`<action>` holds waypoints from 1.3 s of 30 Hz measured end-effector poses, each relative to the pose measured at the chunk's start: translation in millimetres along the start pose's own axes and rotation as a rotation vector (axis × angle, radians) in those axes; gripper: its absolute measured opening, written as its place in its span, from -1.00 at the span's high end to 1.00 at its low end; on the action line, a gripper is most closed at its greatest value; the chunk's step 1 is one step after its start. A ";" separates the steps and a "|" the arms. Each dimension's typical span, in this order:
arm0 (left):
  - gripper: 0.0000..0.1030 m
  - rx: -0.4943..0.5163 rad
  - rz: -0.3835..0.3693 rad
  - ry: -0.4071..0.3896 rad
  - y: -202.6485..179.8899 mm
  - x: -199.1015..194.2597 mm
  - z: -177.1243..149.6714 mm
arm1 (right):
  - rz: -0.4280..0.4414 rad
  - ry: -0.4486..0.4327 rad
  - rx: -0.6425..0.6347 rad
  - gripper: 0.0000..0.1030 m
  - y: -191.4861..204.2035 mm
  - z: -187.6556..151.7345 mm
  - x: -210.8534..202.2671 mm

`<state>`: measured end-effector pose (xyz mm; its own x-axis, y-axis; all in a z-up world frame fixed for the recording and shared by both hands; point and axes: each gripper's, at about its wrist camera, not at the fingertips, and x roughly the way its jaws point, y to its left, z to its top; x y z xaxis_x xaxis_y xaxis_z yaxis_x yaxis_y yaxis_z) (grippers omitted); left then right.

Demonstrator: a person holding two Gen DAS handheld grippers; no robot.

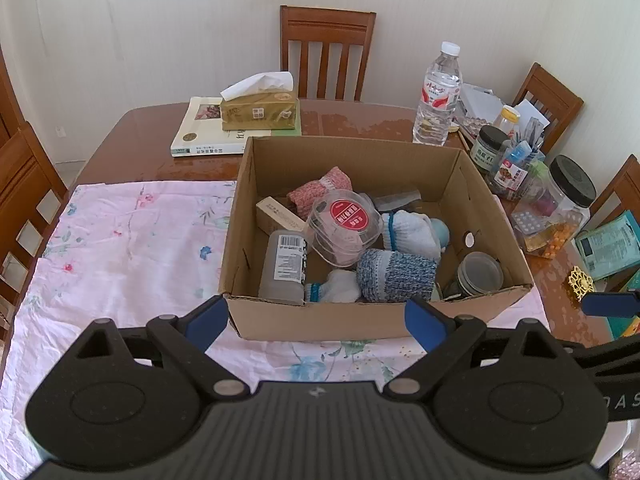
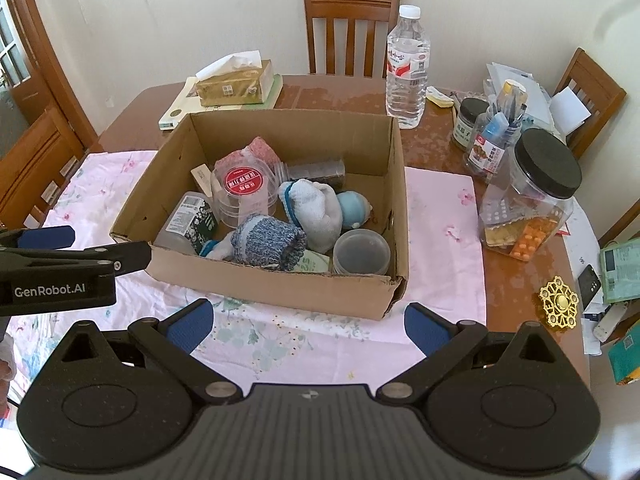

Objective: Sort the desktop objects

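Observation:
An open cardboard box stands on the pink floral cloth. Inside lie a clear tub with a red lid, a blue knitted roll, a white sock bundle, a labelled bottle, a pink knitted roll and a small clear lidded cup. My left gripper hangs open just before the box's near wall. My right gripper is open too, near the box's right corner.
A tissue box rests on a book at the back. A water bottle, jars, a pen holder and a black-lidded pill jar crowd the right. A gold ornament lies near the right edge. Wooden chairs ring the table.

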<state>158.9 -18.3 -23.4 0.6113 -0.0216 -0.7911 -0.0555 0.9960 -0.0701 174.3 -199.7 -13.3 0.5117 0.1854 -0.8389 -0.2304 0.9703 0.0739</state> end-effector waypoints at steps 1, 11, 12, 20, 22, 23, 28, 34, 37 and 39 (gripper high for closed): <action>-0.84 0.000 -0.002 0.001 0.1 0.2 0.4 | -0.001 0.000 0.000 -1.00 0.2 0.3 -0.2; -0.85 0.010 -0.018 0.010 -2.4 1.2 2.9 | -0.008 0.003 0.013 -1.00 -0.1 1.8 0.0; -0.85 0.010 -0.020 0.010 -2.6 1.3 3.4 | -0.009 0.003 0.013 -1.00 0.2 1.8 0.1; -0.84 0.018 -0.027 0.016 -2.9 2.5 4.4 | -0.010 0.007 0.019 -1.00 -0.2 1.7 1.5; -0.85 0.017 -0.031 0.019 -2.7 3.0 4.6 | -0.011 0.007 0.021 -1.00 -0.1 2.0 1.6; -0.85 0.018 -0.032 0.020 -2.7 3.2 4.6 | -0.012 0.007 0.021 -1.00 0.1 2.2 1.8; -0.85 0.017 -0.034 0.025 -3.0 4.4 4.9 | -0.011 0.008 0.020 -1.00 -0.1 2.3 1.9; -0.85 0.017 -0.039 0.026 -3.8 4.0 4.9 | -0.010 0.008 0.021 -1.00 -0.1 2.4 1.8; -0.85 0.020 -0.038 0.027 -4.1 4.3 5.0 | -0.013 0.008 0.022 -1.00 0.2 2.5 2.0; -0.85 0.023 -0.039 0.028 -4.6 4.7 5.5 | -0.016 0.008 0.024 -1.00 0.4 2.1 1.9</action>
<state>166.3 -22.5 -23.5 0.5902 -0.0627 -0.8048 -0.0135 0.9961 -0.0875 177.0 -198.7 -13.7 0.5084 0.1691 -0.8444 -0.2023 0.9765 0.0738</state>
